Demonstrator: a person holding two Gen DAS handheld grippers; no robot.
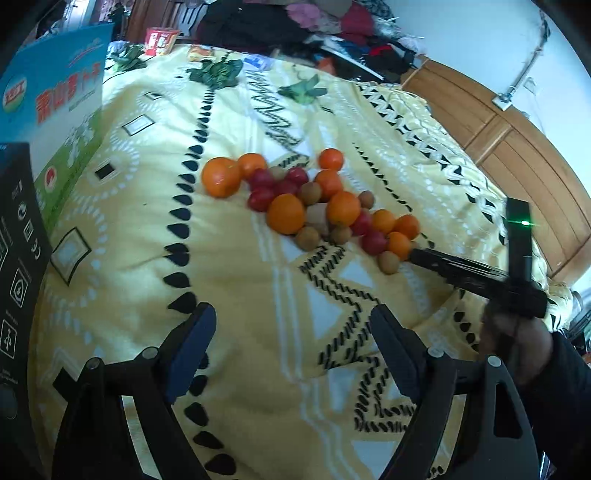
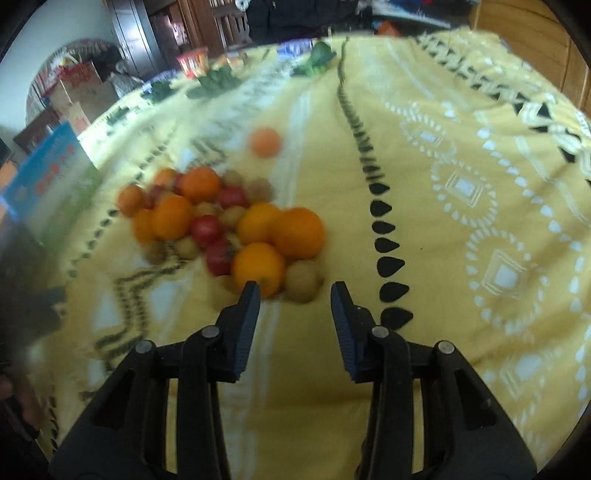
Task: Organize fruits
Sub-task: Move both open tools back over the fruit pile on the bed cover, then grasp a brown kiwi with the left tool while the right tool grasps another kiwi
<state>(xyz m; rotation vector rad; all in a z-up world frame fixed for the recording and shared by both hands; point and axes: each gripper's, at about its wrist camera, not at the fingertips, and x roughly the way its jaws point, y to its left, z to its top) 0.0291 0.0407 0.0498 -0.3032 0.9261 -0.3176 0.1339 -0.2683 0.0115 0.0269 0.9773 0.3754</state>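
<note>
Left wrist view shows me the fruit pile [image 1: 314, 206], smooth round oranges, glossy red tomatoes and dull brown longans, loose on the soft yellow patterned bedspread [image 1: 229, 280]. My left gripper [image 1: 293, 332] and right gripper [image 2: 294, 301] both gape, holding nothing.

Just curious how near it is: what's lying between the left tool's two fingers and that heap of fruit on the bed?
Only bare yellow patterned bedspread. The left wrist view shows nothing between the open left gripper and the heap of fruit.

Yellow patterned bedspread [image 1: 229, 258], blue-green carton [image 1: 62, 122], red snack tub [image 1: 160, 40], perhaps piled clothes [image 1: 295, 22]
</note>
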